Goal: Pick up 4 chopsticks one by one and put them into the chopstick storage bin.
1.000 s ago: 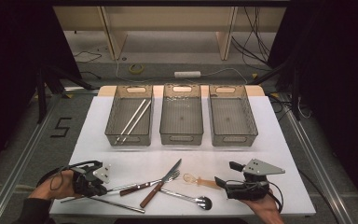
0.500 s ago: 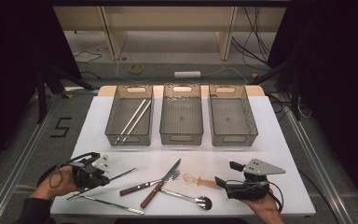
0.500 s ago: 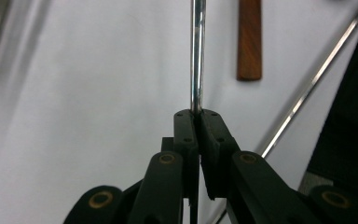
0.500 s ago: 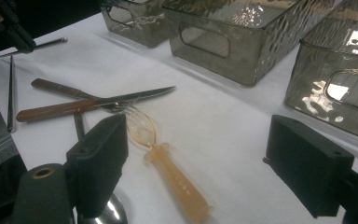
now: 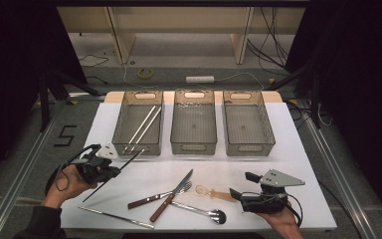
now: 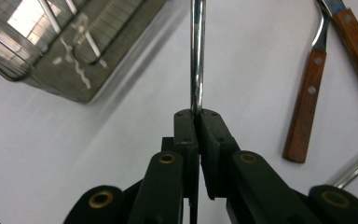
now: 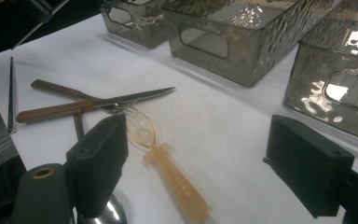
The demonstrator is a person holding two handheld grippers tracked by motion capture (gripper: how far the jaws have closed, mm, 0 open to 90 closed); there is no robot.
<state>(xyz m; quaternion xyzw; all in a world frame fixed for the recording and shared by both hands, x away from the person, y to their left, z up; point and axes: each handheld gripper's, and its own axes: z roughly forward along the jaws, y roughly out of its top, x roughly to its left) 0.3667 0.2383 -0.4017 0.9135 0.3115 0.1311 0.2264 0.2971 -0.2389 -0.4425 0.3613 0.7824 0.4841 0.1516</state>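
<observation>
Left gripper (image 5: 113, 172) pinching a metal chopstick (image 5: 114, 174), lifted off the table since a second ago, nearer the left bin (image 5: 121, 117); right gripper (image 5: 239, 193) unmoved, jaws spread.

Grey floor (image 5: 25, 149) with a taped numeral (image 5: 65, 135), wooden shelf legs (image 5: 116, 35), loose cables (image 5: 273, 30), black curtains (image 5: 358, 74), white table (image 5: 298, 144).

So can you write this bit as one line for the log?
left gripper: shut on chopstick, lifted off table | right gripper: open, above plastic spoon | left bin: two chopsticks
</observation>
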